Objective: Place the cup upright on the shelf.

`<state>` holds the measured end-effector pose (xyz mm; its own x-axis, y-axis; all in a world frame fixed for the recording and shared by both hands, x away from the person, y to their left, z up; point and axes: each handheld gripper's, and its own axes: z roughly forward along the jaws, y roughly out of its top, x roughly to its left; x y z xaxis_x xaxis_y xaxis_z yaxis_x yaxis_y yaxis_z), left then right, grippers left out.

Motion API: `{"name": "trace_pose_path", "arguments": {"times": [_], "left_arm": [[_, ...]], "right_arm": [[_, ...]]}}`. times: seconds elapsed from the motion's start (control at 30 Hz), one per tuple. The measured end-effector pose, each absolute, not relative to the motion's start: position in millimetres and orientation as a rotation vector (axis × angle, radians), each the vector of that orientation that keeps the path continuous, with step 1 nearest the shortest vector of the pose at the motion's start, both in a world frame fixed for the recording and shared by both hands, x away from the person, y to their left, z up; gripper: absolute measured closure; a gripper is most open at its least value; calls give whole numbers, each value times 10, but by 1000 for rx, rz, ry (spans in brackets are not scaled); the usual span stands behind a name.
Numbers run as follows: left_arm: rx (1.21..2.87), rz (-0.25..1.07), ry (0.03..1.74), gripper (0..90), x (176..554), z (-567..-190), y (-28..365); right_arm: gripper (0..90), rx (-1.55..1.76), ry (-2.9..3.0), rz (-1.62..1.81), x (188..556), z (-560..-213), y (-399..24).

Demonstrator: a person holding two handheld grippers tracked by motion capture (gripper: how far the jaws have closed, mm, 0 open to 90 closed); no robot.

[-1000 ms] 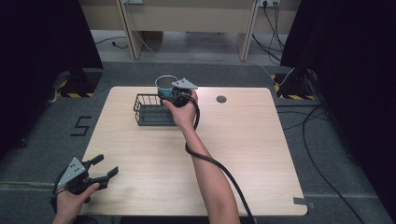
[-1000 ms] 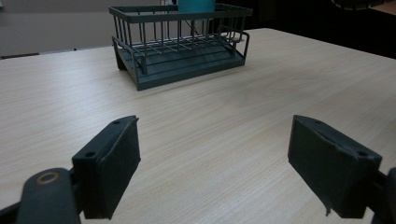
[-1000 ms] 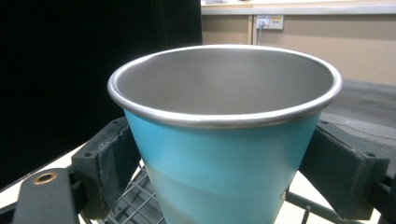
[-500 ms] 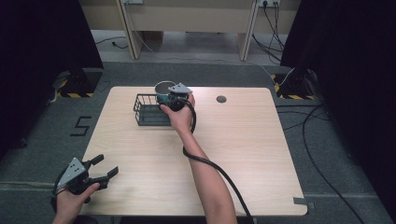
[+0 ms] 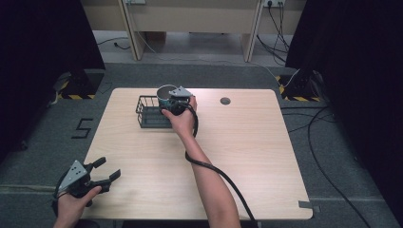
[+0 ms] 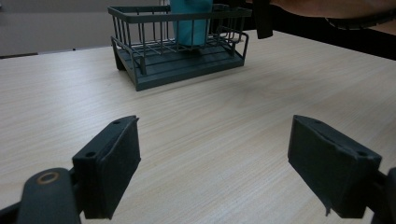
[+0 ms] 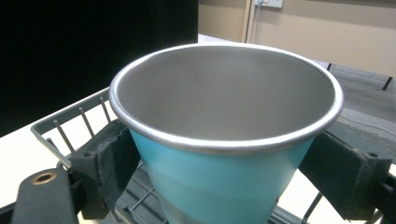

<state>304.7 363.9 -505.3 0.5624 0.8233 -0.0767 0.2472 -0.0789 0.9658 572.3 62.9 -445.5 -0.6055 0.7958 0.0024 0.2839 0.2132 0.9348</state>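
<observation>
Teal cup (image 7: 224, 140) with a bare steel inside stands upright and empty between the pads of the right tongs (image 7: 224, 182), which press its sides just under the rolled rim; in the high view it sits over the right end of the dark wire basket (image 5: 151, 114), and the left gripper view shows its teal body (image 6: 189, 23) inside the basket's bars, though whether it touches the basket floor I cannot tell; the basket holds nothing else and stands near the far edge of the desk (image 5: 247, 156); the left tongs (image 5: 105, 176) hang wide open and hold nothing at the near left corner, well apart from the basket, with bare pale wood between; a round grommet (image 5: 225, 100) lies to the right of the basket; grey carpet and trailing cables surround the desk.
</observation>
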Motion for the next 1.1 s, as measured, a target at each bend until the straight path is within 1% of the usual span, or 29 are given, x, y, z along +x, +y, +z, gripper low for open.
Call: {"name": "trace_pose_path", "arguments": {"times": [0.47,1.1], "left_arm": [[1620,607,925,163,3051,-5057,3642],[1623,615,925,163,3049,-5055,3637]], "right_arm": [[150,1091,2031,1400,5624,-4495,562],[154,1063,2021,1441,5299,-4472,382]]}}
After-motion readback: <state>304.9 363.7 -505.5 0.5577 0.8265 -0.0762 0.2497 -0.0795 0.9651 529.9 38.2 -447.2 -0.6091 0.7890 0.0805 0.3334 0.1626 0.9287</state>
